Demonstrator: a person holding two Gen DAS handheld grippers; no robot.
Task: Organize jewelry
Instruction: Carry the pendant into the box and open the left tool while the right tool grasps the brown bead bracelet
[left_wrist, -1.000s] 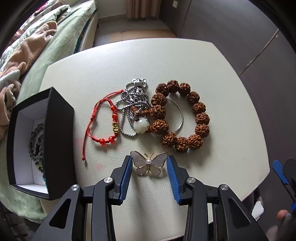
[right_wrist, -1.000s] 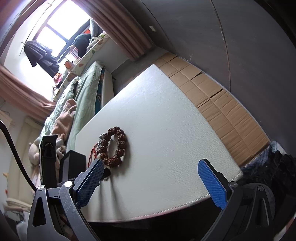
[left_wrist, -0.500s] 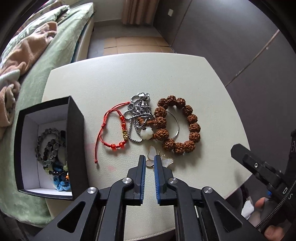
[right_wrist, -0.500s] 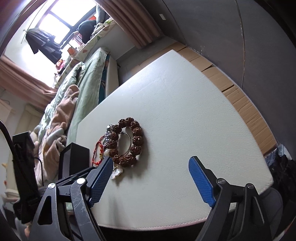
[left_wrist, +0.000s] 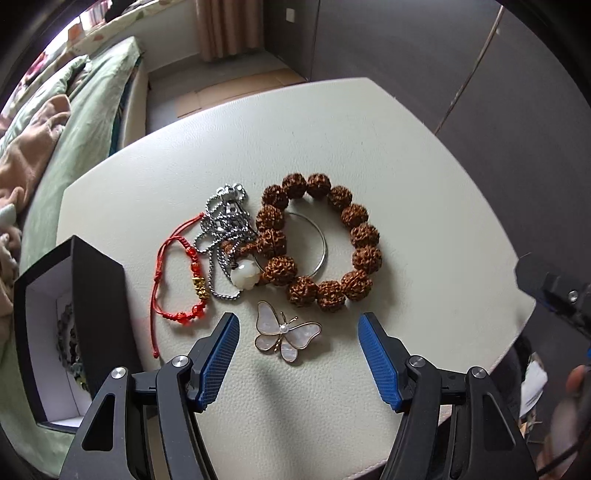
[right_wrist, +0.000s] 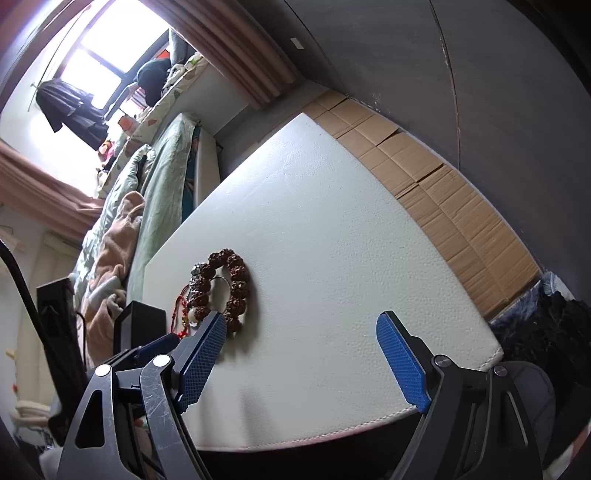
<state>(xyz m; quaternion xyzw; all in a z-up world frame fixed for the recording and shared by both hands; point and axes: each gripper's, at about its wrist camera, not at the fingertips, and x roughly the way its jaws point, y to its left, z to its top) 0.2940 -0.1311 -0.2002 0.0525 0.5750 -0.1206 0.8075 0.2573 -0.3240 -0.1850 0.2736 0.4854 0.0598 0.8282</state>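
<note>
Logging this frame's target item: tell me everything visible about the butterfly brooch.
The butterfly brooch has four pearly white wings edged in gold-coloured metal, a small pearl bead at its centre and thin gold antennae. It lies flat on the cream table, tilted, between the open left hand-held gripper fingers, touching neither, just below the brown bead bracelet.

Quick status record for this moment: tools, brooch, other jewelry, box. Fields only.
left tool: open, fingers either side of the brooch, not gripping
right tool: open, empty, over the table edge
butterfly brooch: flat on the table, apart from the other pieces
brown bead bracelet: on table, overlapping the silver chain
red cord bracelet: left of the chain
black box: open, at left, beaded pieces inside
</note>
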